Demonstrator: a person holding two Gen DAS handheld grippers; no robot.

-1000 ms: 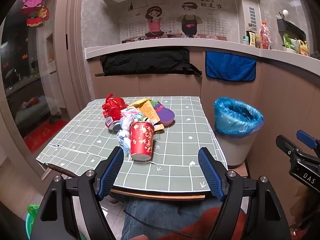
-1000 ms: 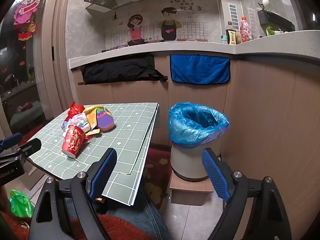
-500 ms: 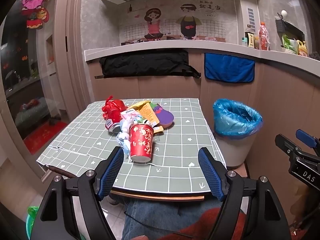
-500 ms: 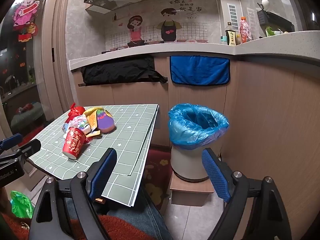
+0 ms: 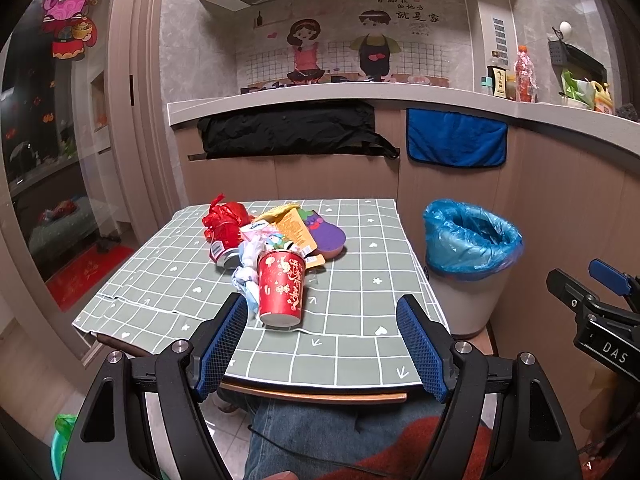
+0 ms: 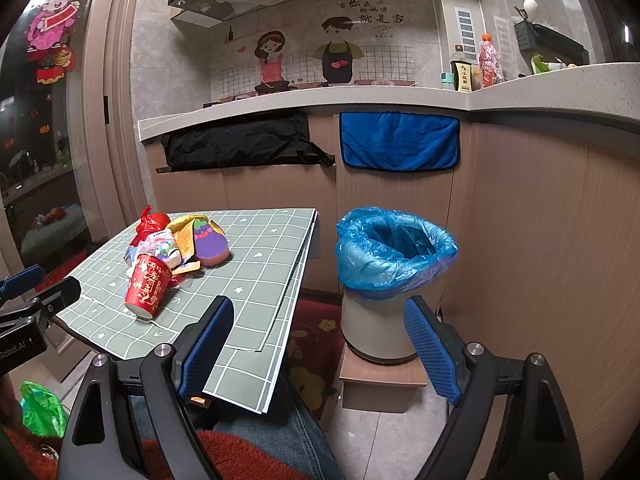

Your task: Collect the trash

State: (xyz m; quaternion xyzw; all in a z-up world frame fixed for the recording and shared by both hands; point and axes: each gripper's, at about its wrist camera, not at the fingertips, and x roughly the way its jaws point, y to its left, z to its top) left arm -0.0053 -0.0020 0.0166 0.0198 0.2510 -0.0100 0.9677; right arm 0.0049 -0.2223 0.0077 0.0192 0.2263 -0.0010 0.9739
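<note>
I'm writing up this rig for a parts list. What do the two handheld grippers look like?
Both match: the left gripper and right gripper have black angular frames with silver bolts and two fingers faced with blue textured pads. Seen from the side, white lettering marks each body. The person wears blue jeans.

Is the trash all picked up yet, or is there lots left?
Nothing looks done yet. The trash pile and red cup sit on the table. The left gripper and right gripper are open and hold nothing. No trash shows in the bin. Everything is left.
</note>
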